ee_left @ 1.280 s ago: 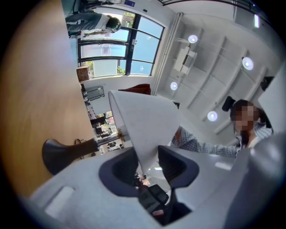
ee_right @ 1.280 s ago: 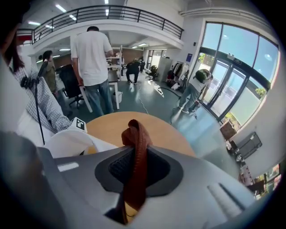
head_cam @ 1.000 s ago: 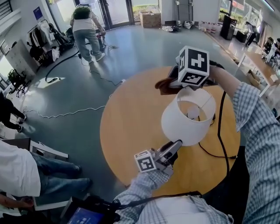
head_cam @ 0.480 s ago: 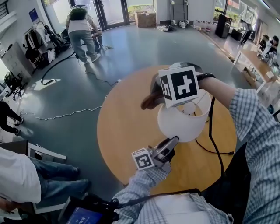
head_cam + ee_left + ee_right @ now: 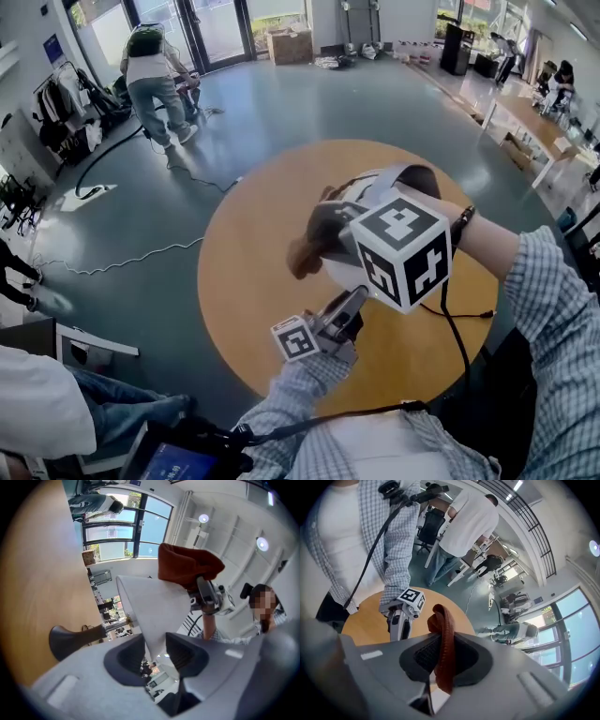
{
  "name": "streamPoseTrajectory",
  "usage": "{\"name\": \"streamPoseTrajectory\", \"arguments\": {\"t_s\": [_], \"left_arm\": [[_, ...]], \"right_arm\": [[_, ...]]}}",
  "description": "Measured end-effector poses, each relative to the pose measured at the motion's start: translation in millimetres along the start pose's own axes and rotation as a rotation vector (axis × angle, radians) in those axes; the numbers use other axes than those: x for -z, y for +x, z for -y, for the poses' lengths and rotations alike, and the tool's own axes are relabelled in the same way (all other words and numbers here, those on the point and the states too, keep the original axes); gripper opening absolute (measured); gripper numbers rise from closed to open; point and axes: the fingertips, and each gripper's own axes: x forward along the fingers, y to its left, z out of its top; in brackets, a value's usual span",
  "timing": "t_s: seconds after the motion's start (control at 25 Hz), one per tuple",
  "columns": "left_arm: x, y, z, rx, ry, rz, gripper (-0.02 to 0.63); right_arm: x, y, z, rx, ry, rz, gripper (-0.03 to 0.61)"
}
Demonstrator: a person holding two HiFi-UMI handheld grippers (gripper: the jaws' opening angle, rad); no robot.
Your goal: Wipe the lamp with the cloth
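Your left hand-held gripper [image 5: 157, 654] pinches the rim of the white lamp [image 5: 152, 609] shade over the round wooden bench [image 5: 248, 281]; your right hand-held gripper [image 5: 443, 660] clamps the rust-brown cloth [image 5: 442, 630] at the shade.

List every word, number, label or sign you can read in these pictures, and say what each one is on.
No text here can be read.
Large marker cube: black-and-white square patterns only, no letters or numbers.
Small marker cube: the same kind of pattern, no letters.
Blue wall sign: too small to read.
Blue screen: too blurred to read.
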Motion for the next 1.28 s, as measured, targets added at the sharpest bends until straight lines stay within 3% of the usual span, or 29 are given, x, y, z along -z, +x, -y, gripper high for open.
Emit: {"name": "streamPoseTrajectory", "arguments": {"t_s": [0.36,1.04,1.28], "left_arm": [[-1.0,-1.4,1.4,0.004,-0.008,-0.010,0.138],[-2.6,3.6,6.6,0.005,-0.002,-0.016,0.130],[-3.7,2.0,8.1,0.016,-0.029,-0.004,0.130]], "right_arm": [[-6.5,-41.5,-40.4,0.187,0.055,0.045,0.052],[74.5,-81.5,-117.2,0.425,0.603,0.032,0.052],[90.6,-64.5,-149.1,0.455,0.778,0.052,0.052]]}}
